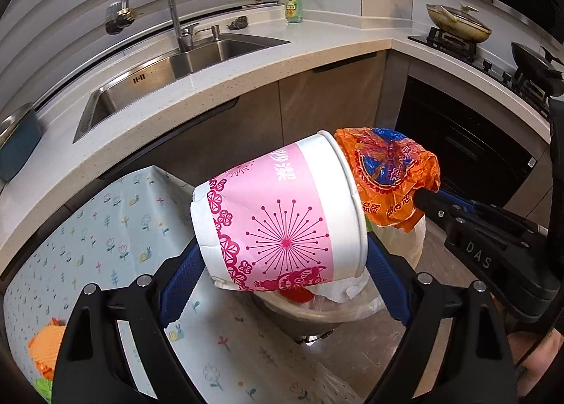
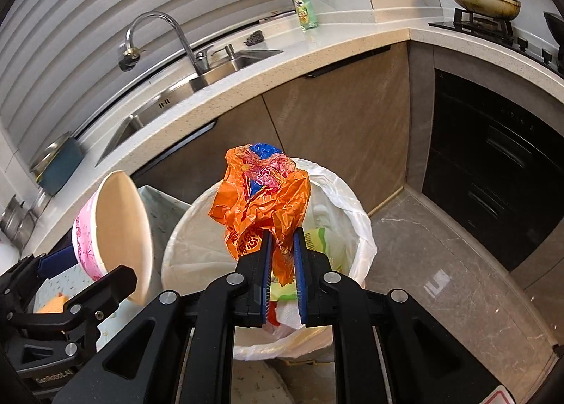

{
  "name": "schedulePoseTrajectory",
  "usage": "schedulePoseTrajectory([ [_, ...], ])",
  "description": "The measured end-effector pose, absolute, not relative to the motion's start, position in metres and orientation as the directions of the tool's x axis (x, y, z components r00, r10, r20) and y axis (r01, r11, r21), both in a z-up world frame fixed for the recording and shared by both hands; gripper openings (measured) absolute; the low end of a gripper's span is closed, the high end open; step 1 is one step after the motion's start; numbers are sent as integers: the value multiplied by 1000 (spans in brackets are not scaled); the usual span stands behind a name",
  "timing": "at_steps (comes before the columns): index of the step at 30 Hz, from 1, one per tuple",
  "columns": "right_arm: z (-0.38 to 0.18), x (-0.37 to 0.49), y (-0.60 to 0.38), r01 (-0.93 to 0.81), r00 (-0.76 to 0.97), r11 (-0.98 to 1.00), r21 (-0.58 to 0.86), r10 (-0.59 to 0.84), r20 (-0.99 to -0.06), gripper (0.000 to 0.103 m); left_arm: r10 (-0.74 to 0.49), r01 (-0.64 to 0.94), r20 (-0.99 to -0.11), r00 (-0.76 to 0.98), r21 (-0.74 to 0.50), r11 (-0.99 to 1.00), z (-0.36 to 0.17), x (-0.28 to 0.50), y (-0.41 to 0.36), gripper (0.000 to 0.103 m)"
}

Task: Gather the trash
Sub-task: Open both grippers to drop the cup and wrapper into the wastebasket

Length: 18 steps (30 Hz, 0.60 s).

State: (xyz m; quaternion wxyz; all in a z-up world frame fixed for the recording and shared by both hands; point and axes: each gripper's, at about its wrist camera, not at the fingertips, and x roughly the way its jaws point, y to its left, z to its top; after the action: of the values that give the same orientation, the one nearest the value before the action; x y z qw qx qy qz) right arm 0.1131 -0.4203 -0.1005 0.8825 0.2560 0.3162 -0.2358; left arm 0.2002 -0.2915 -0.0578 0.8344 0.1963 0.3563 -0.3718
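below, lined bin (image 2: 356, 213), patterned table (image 1: 105, 227) beside, cabinets (image 2: 335, 129) behind

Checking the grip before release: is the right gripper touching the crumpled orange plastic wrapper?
Touching. The right wrist view shows the right gripper with its blue pads pinching the crumpled orange plastic wrapper above the white-lined trash bin.

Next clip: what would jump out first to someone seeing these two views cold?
The pink-and-white paper cup, lying on its side in the left gripper, fills the left wrist view, its mouth turned toward the bin. Next is the crumpled orange wrapper, pinched in the right gripper directly above the white-lined bin, which already holds trash. Behind them, a steel sink sits in the pale counter.
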Motion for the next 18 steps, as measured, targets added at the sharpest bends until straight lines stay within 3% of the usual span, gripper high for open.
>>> schedulePoseTrajectory([
  [8,-106,117,-433,593,695,732,335,-257,-671,37,-473,747,-742,476,58,662,-69,214,-307,90],
  [18,-83,106,-420,572,723,745,345,-258,-641,49,-455,686,-716,530,46,726,-53,208,-279,90],
])
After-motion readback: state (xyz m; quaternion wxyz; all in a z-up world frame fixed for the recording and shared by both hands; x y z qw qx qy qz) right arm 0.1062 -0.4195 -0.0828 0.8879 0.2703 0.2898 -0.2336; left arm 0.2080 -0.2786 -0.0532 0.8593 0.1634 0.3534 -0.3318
